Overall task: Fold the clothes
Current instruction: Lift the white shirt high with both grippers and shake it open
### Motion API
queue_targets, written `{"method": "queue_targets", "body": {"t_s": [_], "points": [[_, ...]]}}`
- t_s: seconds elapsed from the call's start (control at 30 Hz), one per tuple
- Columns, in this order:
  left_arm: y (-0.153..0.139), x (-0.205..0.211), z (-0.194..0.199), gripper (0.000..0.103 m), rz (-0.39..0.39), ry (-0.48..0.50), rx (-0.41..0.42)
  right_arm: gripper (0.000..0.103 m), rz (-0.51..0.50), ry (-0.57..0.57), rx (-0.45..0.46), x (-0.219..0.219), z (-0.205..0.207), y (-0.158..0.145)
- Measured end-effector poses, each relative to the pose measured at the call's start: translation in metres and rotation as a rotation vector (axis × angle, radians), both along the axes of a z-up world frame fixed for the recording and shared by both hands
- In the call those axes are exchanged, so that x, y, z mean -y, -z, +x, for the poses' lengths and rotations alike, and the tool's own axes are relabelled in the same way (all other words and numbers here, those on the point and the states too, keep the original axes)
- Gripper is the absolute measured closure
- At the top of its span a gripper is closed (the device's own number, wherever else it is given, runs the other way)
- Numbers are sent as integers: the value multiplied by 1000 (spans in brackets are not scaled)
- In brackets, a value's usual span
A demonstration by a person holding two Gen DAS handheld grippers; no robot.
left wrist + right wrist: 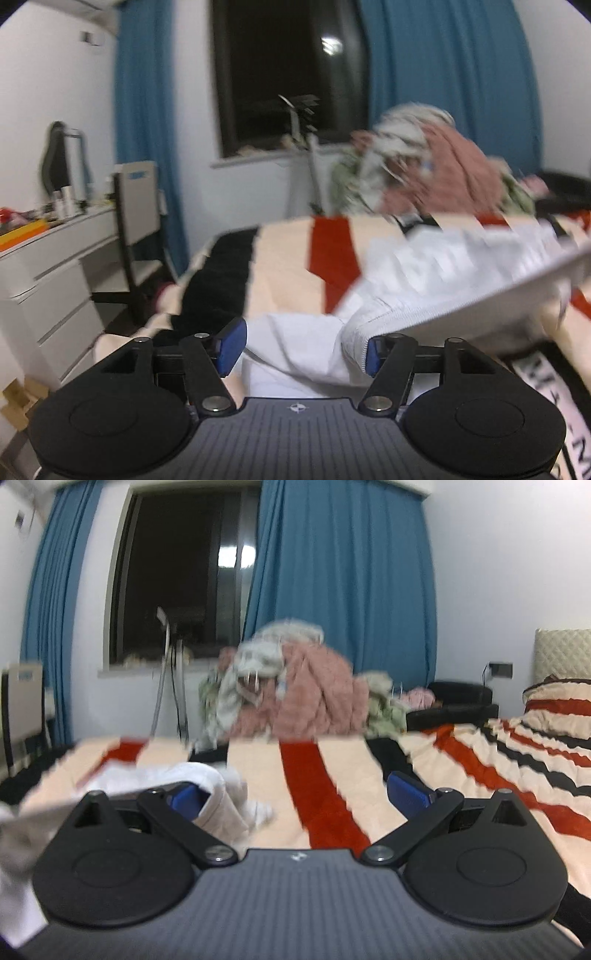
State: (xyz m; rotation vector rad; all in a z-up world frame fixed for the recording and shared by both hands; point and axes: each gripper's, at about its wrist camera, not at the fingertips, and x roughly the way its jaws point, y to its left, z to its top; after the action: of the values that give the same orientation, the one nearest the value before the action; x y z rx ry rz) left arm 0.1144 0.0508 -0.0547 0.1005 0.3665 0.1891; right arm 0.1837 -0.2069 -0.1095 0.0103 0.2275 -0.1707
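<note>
On striped bedspread (332,775): white garment (424,273) rumpled, zipper edge showing; left hand-held gripper (299,347) and right hand-held gripper (295,797) both spread apart.

Gripper body (295,435): I saw a small round white emblem near its front edge, no letters.
Second gripper body (295,893): I made out a tiny pale mark at the front edge, too blurred for me to read.
Blanket (550,402): I saw large dark letters on a white band at the lower right, cut off by the frame and smeared; I could not read a word.
Chair back (138,175): a blue strip, and I could read nothing on it.
</note>
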Motion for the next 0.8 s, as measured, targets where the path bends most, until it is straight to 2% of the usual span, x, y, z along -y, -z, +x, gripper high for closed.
{"method": "queue_targets", "body": {"t_s": [0.1,0.2,0.3,0.43,0.53,0.6,0.8], "points": [[-12,-5,-14,33,-16,-32,51,0,4,-19,-148,0,9,17],[-24,-4,-29,29,-40,-23,79,0,25,18,-222,2,6,27],[-36,2,-50,29,-46,-12,104,0,21,71,-207,0,-9,23],[-63,4,-81,27,-106,-19,180,0,40,106,-70,2,-38,-9],[-107,2,-103,27,-161,-28,275,0,47,85,39,8,-54,-59],[-141,2,-118,27,-187,-32,341,0,53,60,123,12,-64,-108],[-290,13,-157,27,-170,17,544,0,84,-37,335,33,-104,-273]]}}
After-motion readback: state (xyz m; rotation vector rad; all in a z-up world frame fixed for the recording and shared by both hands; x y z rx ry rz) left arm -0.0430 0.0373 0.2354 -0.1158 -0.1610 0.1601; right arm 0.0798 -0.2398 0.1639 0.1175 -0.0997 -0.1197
